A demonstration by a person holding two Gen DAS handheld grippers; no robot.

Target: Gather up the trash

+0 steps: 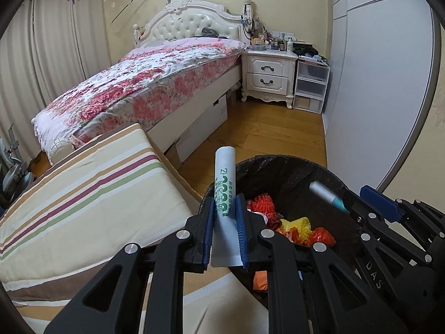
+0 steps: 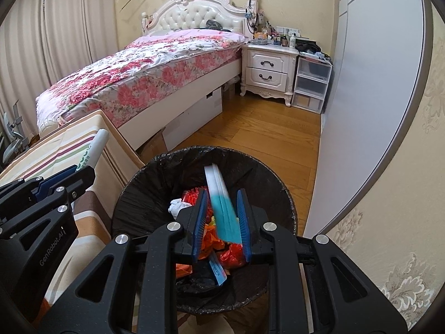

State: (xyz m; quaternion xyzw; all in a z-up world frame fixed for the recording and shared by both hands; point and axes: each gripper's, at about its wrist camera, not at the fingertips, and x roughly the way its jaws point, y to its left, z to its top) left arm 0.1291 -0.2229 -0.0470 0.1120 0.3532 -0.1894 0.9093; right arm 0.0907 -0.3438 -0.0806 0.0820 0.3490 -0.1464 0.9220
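The right claw (image 2: 222, 222), apart, has a blurred teal-and-white tube (image 2: 221, 206) between its pads over the bin (image 2: 130, 194), while the left claw (image 1: 225, 222), clamped on a white tube (image 1: 225, 183), sits at the rim's nine o'clock, where release could spill onto the floor (image 1: 264, 128).

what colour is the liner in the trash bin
Black, a crinkled plastic bin liner; it shows best in the right wrist view.

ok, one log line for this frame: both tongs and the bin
left tongs: shut on white-green tube, beside bin | right tongs: open, teal-white tube between pads, blurred, over bin | bin: black liner, red/orange trash inside
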